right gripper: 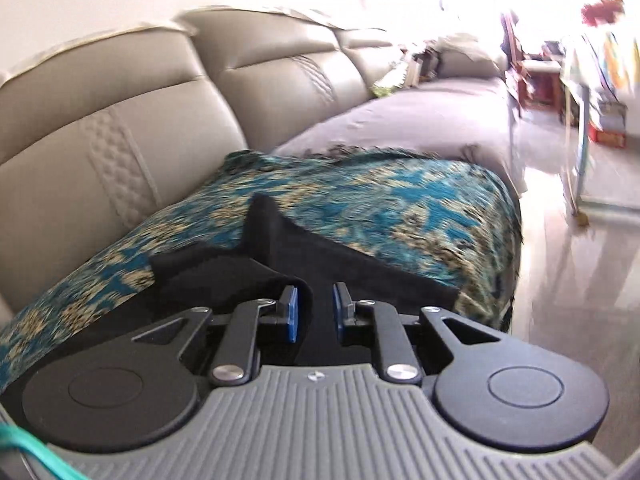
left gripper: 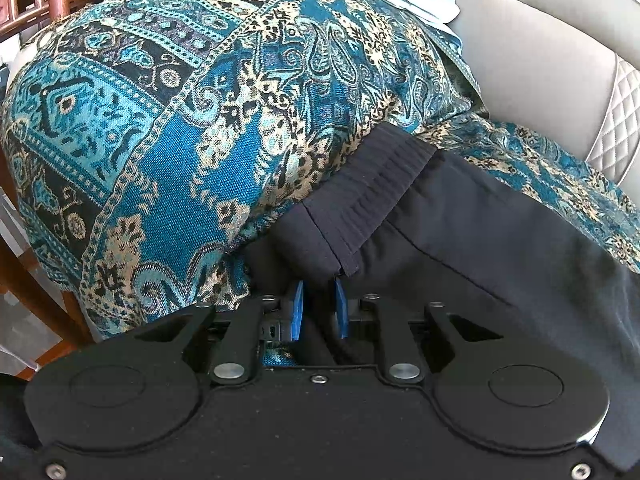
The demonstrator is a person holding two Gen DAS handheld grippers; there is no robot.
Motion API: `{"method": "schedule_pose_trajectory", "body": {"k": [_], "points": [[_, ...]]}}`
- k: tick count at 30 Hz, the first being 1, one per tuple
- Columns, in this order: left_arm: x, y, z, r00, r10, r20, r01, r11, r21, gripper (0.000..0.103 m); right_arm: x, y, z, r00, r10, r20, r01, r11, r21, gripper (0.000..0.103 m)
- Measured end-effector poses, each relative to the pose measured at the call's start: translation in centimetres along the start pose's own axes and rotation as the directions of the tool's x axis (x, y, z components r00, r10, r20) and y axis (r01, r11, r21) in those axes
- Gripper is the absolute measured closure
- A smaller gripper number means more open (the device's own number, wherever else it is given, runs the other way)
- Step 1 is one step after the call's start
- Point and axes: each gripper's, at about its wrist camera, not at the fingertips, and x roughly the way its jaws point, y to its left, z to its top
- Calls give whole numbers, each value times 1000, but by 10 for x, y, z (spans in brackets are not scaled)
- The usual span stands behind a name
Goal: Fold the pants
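The black woven pants (left gripper: 460, 224) lie on a sofa (right gripper: 120, 128) of pale grey-beige leather, spread over the teal, black and cream paisley throw (left gripper: 168, 128) that covers its seat. In the left wrist view the gathered elastic waistband (left gripper: 372, 184) runs up and away from the fingers toward the sofa's backrest, and the dark cloth trails off toward the right edge of the seat.

The left gripper (left gripper: 319, 312) is clenched on the waistband end: a doubled corner of black fabric hangs down between its blue pads (left gripper: 298, 308), which stand close together with the cloth filling the narrow gap.

The right gripper (right gripper: 316, 312) has black cloth between its blue pads too, a fold rising to a peak just ahead of it and fanning out over the throw toward the seat's front edge. The picture is smeared and the fabric is very dark, so the pads seem to be pinching it, though I cannot see the contact cleanly.

The garment's long axis runs along the seat, between the two grippers, each holding one end region. The fold probably turns on bringing the right-hand end across toward the waistband, with the left hand serving as the anchor.
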Motion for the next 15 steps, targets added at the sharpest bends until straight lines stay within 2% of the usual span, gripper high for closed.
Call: {"method": "schedule_pose_trajectory", "body": {"k": [8, 11, 15], "points": [[3, -2, 3, 1000, 16, -1, -16, 1000, 18, 84, 12, -37, 12, 996, -94, 8, 93, 991, 95, 82], [5, -4, 3, 1000, 25, 3, -25, 999, 29, 84, 18, -59, 13, 995, -97, -21, 99, 979, 177, 82], [7, -5, 5, 1000, 31, 0, -31, 999, 32, 84, 21, -75, 9, 995, -92, -37, 98, 970, 224, 81]]}}
